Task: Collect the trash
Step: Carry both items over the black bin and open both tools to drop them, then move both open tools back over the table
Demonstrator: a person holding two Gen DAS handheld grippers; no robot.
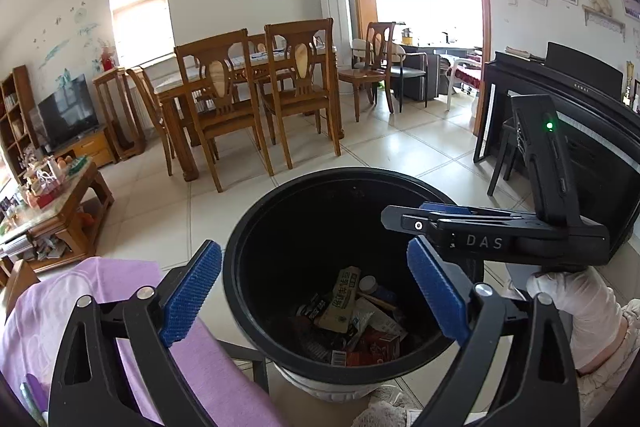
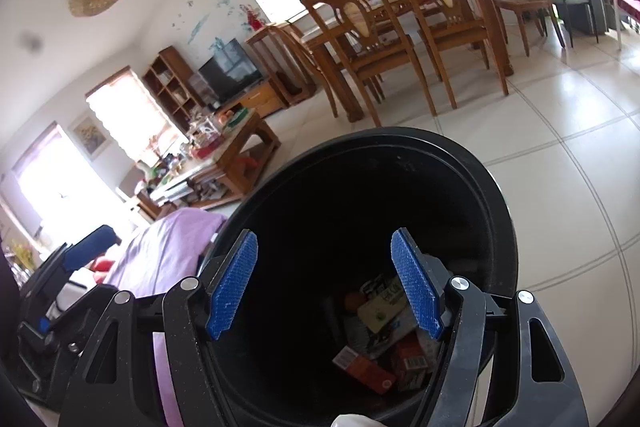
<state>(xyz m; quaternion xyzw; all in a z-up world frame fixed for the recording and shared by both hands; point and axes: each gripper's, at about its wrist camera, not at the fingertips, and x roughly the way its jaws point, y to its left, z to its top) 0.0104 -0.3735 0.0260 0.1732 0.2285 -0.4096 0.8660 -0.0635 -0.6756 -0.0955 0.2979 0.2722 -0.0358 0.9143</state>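
Both tongs, left tongs [image 1: 314, 293] and right tongs [image 2: 324, 285], gape empty over upright trash bin [image 1: 256, 223].

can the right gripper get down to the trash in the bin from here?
Probably yes. The right gripper is open and empty, right over the black bin; no lid, nothing between it and the trash, though that lies deep at the bottom.

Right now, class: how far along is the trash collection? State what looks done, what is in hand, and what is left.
Done: cartons and wrappers already lie at the bottom of the black bin. In hand: nothing; the left gripper and right gripper are both open and empty over the bin. Left: these views show no loose trash on the floor, so whether more remains cannot be told.
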